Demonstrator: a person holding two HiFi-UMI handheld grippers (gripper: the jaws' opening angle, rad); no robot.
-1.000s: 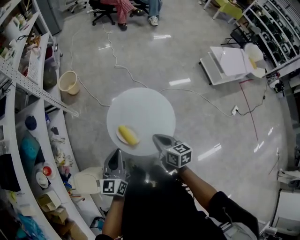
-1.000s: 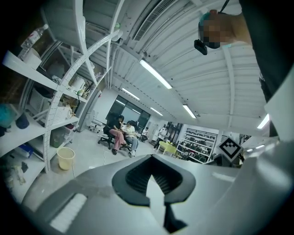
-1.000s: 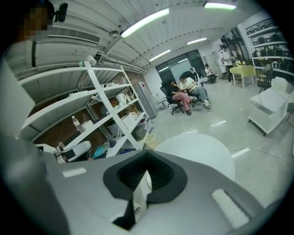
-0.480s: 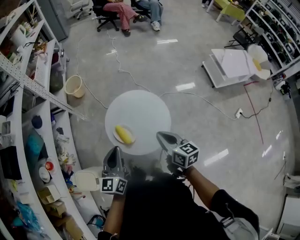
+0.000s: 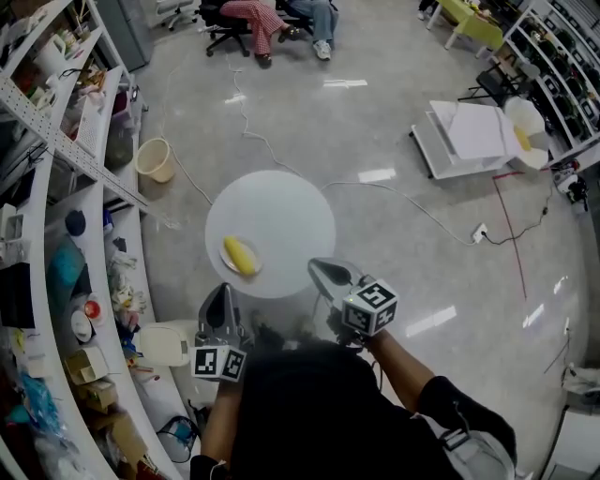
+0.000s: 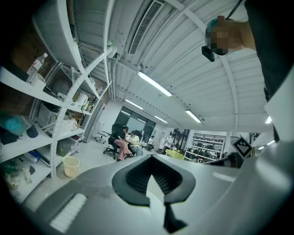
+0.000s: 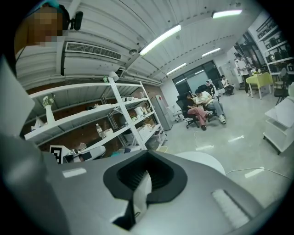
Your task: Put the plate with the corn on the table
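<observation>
Along the left edge of the head view runs a curved white shelf rack crowded with boxes and small containers, and a pale bucket stands on the floor just beside it. Lower, left of centre, the left gripper points up the frame. Its own view shows the jaws closed together with nothing between them.

Just above and a little right of those jaws, the plate with the corn lies on the round white surface, in its lower-left part and close to the rim. The yellow cob lies slantwise across the plate. Neither gripper touches the plate, and both hang clear of it near the surface's lower rim.

Right of the plate and slightly lower, the right gripper points up and to the left, its tip over the lower right rim of the surface. Its jaws are also closed, with nothing gripped.

Further right, a white cable trails across the glossy floor toward a flat white stand in the upper right. At the top edge, people sit on office chairs.
</observation>
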